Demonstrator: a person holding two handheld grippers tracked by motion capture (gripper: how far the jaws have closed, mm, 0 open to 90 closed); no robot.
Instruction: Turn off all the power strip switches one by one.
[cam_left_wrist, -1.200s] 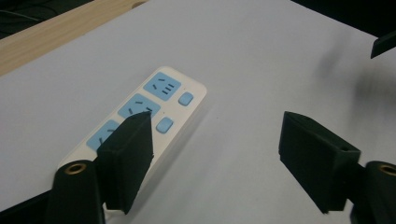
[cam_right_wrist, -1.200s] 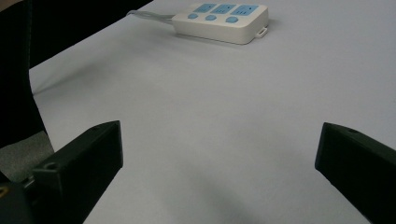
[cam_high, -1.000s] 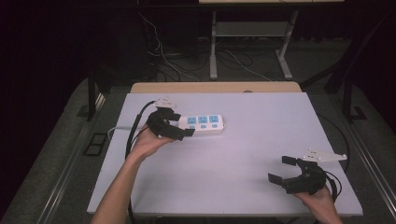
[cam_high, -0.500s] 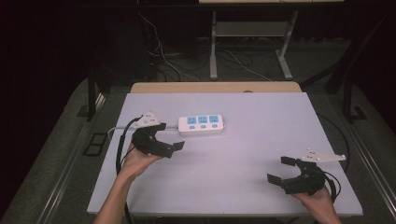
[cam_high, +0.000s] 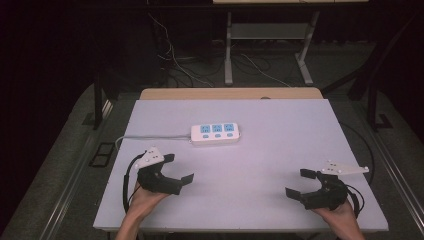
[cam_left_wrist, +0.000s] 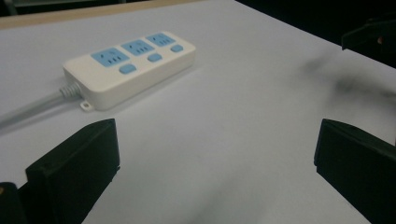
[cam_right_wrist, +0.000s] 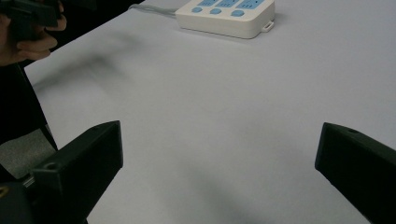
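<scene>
Both tools gape (empty) — power strip (cam_high: 215, 134) apart.

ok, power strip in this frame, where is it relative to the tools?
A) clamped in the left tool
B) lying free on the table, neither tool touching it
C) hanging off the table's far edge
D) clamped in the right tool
B: the power strip lies flat on the table, with the left tool and the right tool both open, empty and nearer the person.
</scene>
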